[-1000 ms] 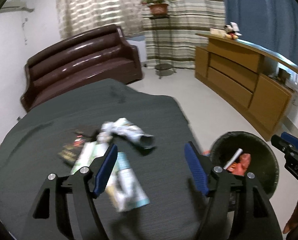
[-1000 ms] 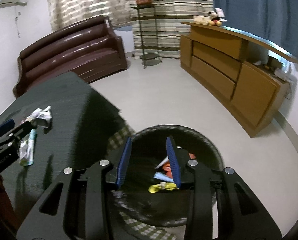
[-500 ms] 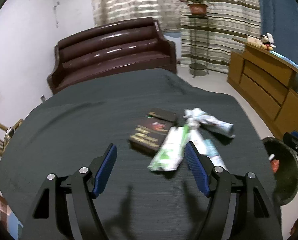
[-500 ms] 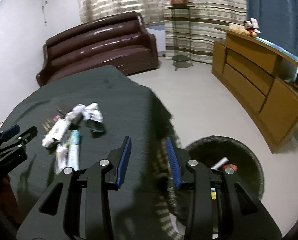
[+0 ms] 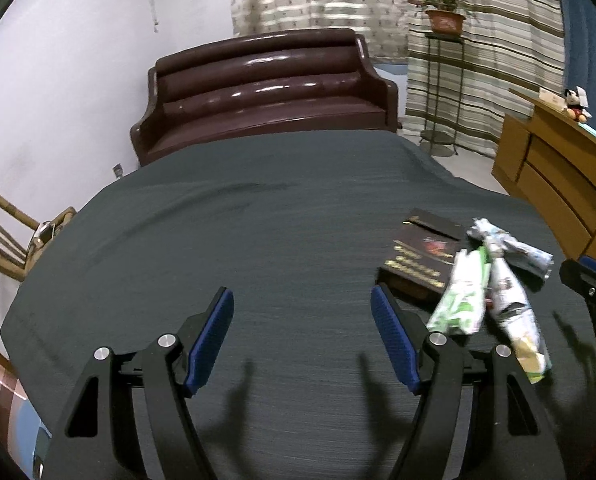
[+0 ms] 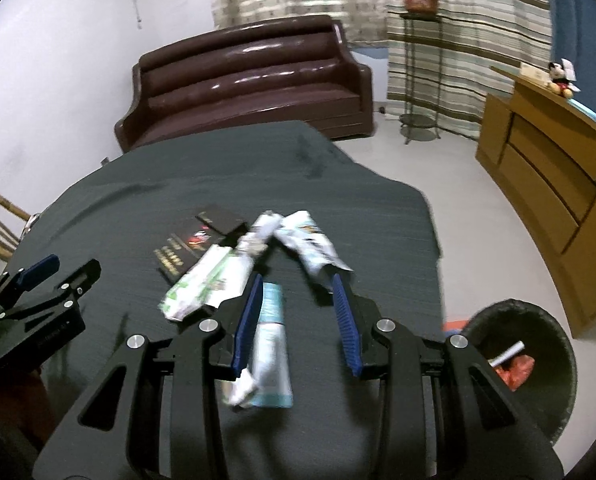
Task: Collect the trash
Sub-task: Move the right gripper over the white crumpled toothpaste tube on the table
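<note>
Left wrist view: the left gripper (image 5: 302, 336) hung over bare dark cloth on the table (image 5: 226, 240), jaws wide apart and empty. The trash lay off to its right: a green-and-white wrapper (image 5: 464, 294) and a crumpled pale packet (image 5: 514, 308) overlapping a dark glossy box (image 5: 420, 258). A clean pickup would likely mean pinching one flat wrapper by its raised edge.

Right wrist view: the right gripper (image 6: 298, 316) hovered above a pale blue tube (image 6: 272, 344), jaws partly open and holding nothing. A crinkled white-and-blue wrapper (image 6: 310, 242) lay just beyond. The round black bin (image 6: 538, 364), already holding red and white scraps, stood on the floor to the right of the table.
</note>
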`<state>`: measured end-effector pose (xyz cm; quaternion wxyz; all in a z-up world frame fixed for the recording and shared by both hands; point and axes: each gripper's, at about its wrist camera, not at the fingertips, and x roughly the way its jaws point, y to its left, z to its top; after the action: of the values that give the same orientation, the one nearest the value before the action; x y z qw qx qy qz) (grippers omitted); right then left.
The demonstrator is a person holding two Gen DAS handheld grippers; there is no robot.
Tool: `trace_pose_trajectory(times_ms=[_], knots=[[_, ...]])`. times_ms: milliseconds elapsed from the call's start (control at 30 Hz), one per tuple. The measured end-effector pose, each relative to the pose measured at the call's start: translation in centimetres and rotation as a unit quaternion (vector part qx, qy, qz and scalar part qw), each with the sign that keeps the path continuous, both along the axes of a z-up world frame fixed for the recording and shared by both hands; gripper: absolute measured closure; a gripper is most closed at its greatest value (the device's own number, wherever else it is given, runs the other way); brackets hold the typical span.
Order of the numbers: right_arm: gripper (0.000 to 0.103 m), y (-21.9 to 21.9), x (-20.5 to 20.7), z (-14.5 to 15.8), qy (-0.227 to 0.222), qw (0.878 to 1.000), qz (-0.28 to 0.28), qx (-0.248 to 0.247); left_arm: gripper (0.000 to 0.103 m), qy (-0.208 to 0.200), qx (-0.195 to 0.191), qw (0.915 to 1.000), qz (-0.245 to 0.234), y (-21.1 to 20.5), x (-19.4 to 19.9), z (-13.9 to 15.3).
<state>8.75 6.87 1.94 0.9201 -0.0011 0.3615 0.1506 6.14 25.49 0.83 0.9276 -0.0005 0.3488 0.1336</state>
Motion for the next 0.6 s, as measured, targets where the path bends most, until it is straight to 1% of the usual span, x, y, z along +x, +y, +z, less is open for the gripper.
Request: trace_pose_trajectory(times_ms=[200,333,467,600], knots=[[0.067,3.0,1.1,-0.8,0.012,1.000,0.015,-0.007,0.033,0.003,-0.008,0.9998,0.019,1.9,0.3,-0.2],[0.068,4.2,2.0,-1.4,0.021,0.999,0.019,-0.016,0.033,0.006,-0.016,0.9996,0.024,2.5,0.6,-0.5],[0.068,4.8,2.6,-2.0,0.031,0.999,0.020,-0.025,0.033,0.007,-0.023,0.9995,0.022,2.9,0.7,-0.7],[0.070,5.2,3.2,-2.3,0.036,0.999,0.023,-0.027,0.033,0.009,-0.029,0.9994,0.019,2.9,0.9,-0.8]])
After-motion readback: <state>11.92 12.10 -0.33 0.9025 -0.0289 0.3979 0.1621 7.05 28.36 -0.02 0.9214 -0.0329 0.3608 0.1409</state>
